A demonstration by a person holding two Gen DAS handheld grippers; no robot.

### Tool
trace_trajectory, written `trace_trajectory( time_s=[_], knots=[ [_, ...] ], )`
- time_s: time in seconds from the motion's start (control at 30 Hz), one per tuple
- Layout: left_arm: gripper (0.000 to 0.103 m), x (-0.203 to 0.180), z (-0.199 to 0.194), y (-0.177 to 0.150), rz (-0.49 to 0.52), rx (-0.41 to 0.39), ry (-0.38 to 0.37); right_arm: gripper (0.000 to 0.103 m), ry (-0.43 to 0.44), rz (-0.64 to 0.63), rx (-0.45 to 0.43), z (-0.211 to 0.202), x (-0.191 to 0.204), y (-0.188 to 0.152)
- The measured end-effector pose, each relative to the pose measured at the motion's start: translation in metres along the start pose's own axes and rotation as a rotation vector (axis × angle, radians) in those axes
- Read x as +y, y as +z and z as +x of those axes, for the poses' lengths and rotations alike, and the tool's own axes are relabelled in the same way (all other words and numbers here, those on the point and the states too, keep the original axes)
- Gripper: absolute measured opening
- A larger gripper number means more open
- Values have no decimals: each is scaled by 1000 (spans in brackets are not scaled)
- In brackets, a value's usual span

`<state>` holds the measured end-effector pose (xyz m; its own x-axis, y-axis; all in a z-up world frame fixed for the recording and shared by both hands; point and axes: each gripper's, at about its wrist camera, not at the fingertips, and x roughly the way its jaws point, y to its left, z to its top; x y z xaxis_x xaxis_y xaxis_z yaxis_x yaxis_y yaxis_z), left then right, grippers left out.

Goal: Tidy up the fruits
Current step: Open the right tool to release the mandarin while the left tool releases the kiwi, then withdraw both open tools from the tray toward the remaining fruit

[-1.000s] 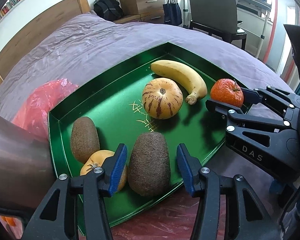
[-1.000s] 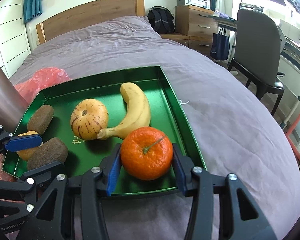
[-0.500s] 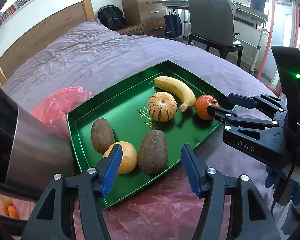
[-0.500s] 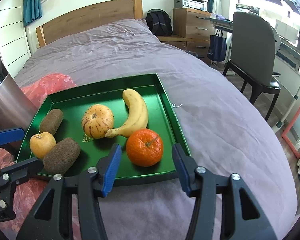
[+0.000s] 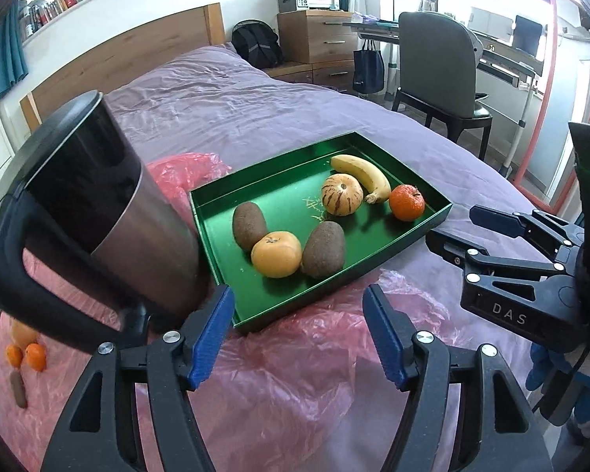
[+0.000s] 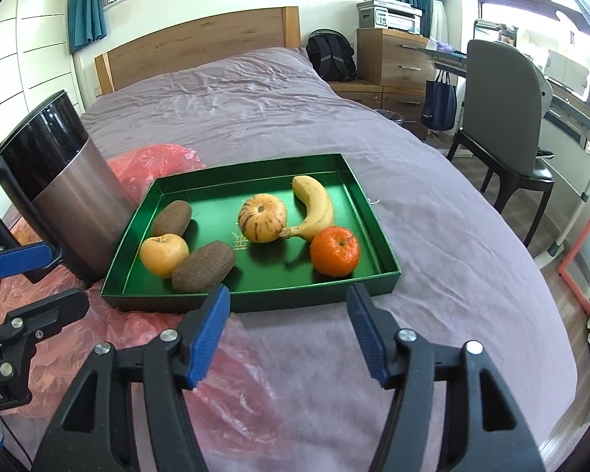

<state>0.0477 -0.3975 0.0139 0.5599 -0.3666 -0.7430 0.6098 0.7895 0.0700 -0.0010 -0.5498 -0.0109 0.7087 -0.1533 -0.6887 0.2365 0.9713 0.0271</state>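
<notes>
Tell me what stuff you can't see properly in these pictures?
- Small fruits by the pink bag, left wrist view: too small and edge-blurred to name.
- Metal jug, right wrist view: inside too dark; handle cut off by the edge.
- Gold mark on the green tray: too small to read.

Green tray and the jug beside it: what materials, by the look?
Green tray: likely thin sheet metal or foil-faced card, glossy; it mirrors the fruit and has crisp folded walls. Jug: brushed metal body with soft streaky sheen, glossy black top band, black handle, probably plastic.
</notes>
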Motion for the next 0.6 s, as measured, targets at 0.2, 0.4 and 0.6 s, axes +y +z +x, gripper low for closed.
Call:
trace_trajectory(
  time_s=[0.2,0.4,0.6],
  knots=[
    [65,13,-19,-23,-7,1,35,91,30,-32,1,-22,26,-14],
    [65,33,-37,-41,-16,-4,74,92,60,-56,2,-41,52,-27],
    [67,52,-53,-56,-34,-13,112,93,88,-99,16,-52,81,-37]
  ],
)
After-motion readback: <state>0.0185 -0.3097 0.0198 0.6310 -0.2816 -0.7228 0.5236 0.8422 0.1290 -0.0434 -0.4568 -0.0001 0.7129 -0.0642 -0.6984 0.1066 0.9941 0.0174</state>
